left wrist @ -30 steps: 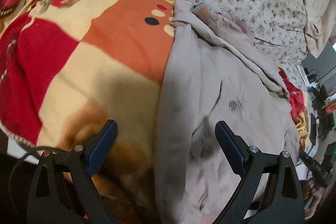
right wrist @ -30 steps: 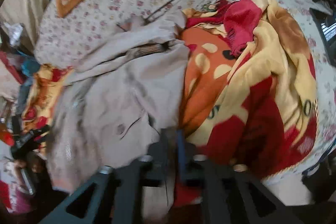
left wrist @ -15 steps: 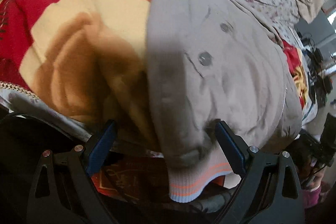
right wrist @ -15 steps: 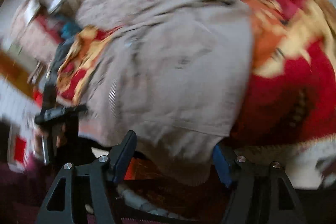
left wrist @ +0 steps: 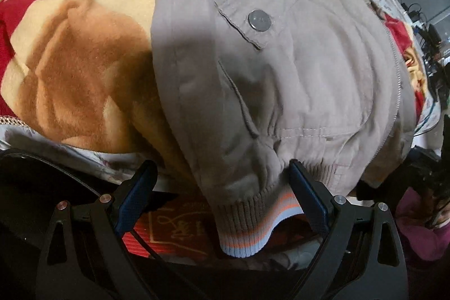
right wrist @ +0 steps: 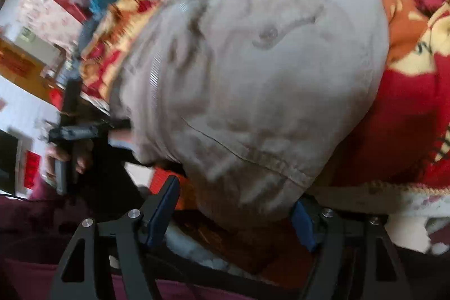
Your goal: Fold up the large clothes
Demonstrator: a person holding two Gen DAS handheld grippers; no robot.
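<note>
Beige cotton jacket (left wrist: 295, 69) with grey buttons lies on the red, orange and yellow fleece blanket (left wrist: 73, 69), its ribbed striped hem (left wrist: 253, 218) hanging over the bed's edge. My left fingers (left wrist: 222, 201) and right fingers (right wrist: 233, 212) both spread wide, straddling that hem, gripping nothing.

- The left gripper (left wrist: 220, 187) has its fingers spread wide, the blue pads facing each other across a broad gap.
- One left finger (left wrist: 135, 201) stands at the lower left of its own view; the other sits at the lower right.
- The right gripper (right wrist: 234, 204) likewise holds its fingers well apart, nothing pinched between the pads.
- One right finger (right wrist: 161, 212) shows clearly on the left; its partner's pad is partly hidden at the right.
- In the right wrist view, the left hand (right wrist: 66, 159) wraps the handle of the left gripper, blurred.
</note>
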